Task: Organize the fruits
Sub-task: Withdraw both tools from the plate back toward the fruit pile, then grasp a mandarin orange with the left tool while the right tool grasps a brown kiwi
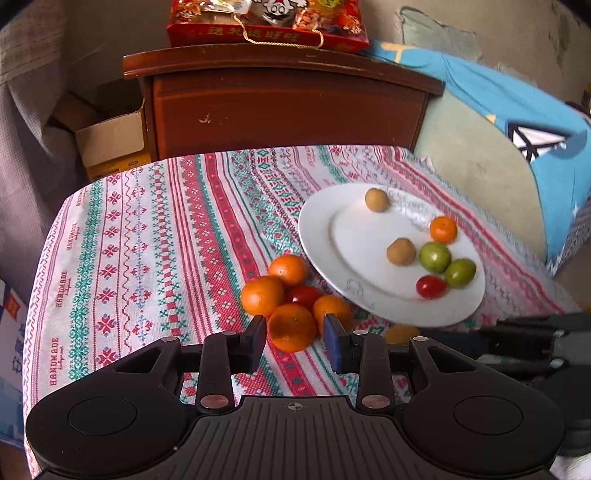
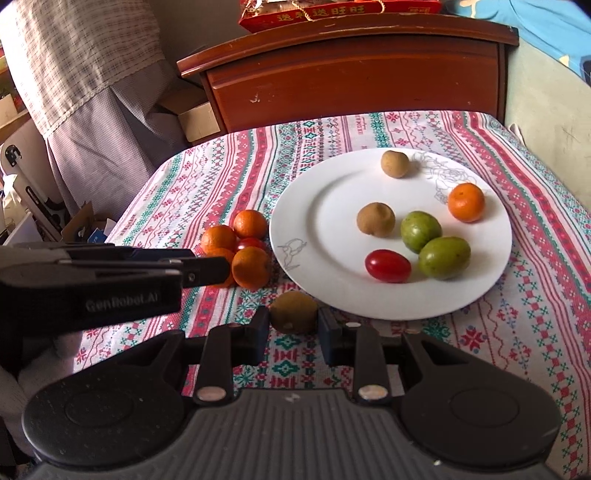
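A white plate (image 2: 321, 192) holds two brown fruits, a small orange (image 2: 466, 202), two green fruits (image 2: 421, 230) and a red tomato (image 2: 388, 266). Several small oranges and a tomato lie heaped left of the plate (image 1: 317, 221). My left gripper (image 1: 294, 334) has its pads on either side of the nearest orange (image 1: 291, 326), touching or nearly so. My right gripper (image 2: 293, 325) closes its pads on a brown fruit (image 2: 293, 312) on the cloth just in front of the plate. The left gripper also shows in the right wrist view (image 2: 207, 271).
The patterned tablecloth (image 1: 147, 240) covers the table. A brown wooden cabinet (image 1: 288, 107) with a red gift box (image 1: 266, 26) stands behind it. A cardboard box (image 1: 110, 140) sits at the back left, blue bedding (image 1: 517, 107) at the right.
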The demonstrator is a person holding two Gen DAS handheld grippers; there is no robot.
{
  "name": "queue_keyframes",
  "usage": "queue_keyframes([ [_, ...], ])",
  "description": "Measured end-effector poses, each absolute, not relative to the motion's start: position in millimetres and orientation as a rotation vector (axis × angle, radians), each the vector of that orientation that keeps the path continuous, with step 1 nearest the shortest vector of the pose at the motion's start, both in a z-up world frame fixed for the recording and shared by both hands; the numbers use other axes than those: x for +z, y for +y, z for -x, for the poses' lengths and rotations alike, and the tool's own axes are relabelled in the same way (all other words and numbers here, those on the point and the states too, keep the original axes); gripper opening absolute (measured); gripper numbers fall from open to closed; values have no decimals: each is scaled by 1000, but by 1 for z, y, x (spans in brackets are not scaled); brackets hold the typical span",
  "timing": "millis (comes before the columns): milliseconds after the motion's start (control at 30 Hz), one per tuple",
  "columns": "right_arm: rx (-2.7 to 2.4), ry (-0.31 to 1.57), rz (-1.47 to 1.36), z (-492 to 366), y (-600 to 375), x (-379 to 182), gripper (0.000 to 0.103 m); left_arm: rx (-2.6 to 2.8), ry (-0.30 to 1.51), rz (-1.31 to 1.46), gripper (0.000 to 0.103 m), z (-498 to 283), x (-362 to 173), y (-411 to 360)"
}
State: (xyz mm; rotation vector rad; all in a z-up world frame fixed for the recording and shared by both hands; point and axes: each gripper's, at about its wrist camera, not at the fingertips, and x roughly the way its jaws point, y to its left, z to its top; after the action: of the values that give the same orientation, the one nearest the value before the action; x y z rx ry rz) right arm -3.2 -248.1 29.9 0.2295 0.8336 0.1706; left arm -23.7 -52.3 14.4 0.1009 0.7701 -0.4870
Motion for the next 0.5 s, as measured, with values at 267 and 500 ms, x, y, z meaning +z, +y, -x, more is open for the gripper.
queue_keyframes([
  [267, 172, 836, -231, 2, -248, 29, 28, -481, 755, -146, 32, 22, 6, -58],
  [500, 172, 834, -240, 2, -249, 27, 28, -477, 731, -144, 28, 22, 2, -58],
])
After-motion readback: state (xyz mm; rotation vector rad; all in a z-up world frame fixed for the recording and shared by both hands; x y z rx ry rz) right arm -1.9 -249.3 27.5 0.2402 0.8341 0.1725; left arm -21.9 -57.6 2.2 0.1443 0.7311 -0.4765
